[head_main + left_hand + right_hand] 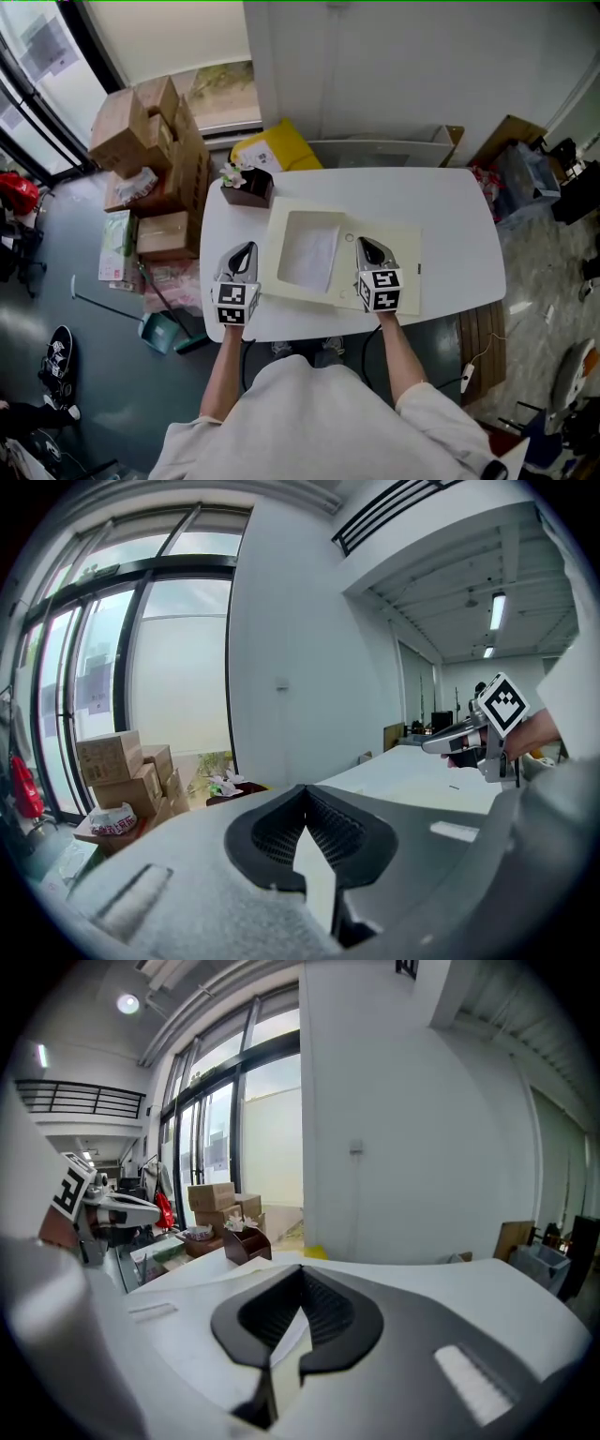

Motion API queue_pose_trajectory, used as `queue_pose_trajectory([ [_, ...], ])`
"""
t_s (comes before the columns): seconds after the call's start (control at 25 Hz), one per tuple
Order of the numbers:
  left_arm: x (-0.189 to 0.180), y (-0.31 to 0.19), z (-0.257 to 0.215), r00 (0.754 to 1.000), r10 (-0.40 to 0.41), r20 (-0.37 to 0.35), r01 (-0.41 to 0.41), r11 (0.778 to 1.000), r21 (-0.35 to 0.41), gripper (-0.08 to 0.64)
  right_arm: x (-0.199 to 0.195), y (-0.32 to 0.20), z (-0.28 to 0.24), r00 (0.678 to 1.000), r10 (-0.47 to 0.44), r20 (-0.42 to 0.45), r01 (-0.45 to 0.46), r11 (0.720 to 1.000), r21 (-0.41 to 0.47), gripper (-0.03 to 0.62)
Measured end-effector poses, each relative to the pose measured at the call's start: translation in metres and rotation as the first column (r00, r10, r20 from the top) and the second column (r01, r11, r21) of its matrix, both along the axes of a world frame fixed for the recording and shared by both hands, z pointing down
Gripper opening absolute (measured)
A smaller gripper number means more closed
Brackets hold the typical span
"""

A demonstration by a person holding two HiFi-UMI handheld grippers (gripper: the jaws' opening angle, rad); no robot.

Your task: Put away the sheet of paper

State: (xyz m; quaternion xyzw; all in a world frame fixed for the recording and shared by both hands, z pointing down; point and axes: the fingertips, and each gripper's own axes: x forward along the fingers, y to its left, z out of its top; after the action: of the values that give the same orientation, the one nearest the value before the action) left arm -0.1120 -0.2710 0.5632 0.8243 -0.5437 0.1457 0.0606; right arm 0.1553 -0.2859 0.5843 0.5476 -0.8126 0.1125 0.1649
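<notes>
The left gripper (244,253) and right gripper (367,248) each have their fingers pinched on a thin edge of the cream folder (405,267). It lies toward the near edge of the worktop (450,206), with the white sheet of paper (309,255) inside. Lifting unevenly could tip the sheet out.

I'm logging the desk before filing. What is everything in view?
table: one, white, centre
folder: one, cream, on table
paper: one, white, on folder
flower box: one, brown, table's far left corner
cardboard boxes: several, brown, floor at left
dustpan: one, green, floor at left
left gripper: one, grey, shut on folder's left edge
right gripper: one, grey, shut on folder
</notes>
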Motion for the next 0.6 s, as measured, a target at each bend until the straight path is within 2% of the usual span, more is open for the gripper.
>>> queue_pose_trajectory([
  [0.28,0.003,0.007,-0.011,1.0,0.001,-0.02,-0.001,1.0,0.022,0.005,0.013,0.022,-0.03,0.999,0.023,-0.031,-0.02,0.996,0.087,0.002],
  [0.6,0.006,0.007,-0.023,0.999,0.001,-0.034,0.0,0.999,0.039,0.005,0.029,0.022,-0.046,0.998,0.049,-0.034,-0.045,0.991,0.124,0.002],
])
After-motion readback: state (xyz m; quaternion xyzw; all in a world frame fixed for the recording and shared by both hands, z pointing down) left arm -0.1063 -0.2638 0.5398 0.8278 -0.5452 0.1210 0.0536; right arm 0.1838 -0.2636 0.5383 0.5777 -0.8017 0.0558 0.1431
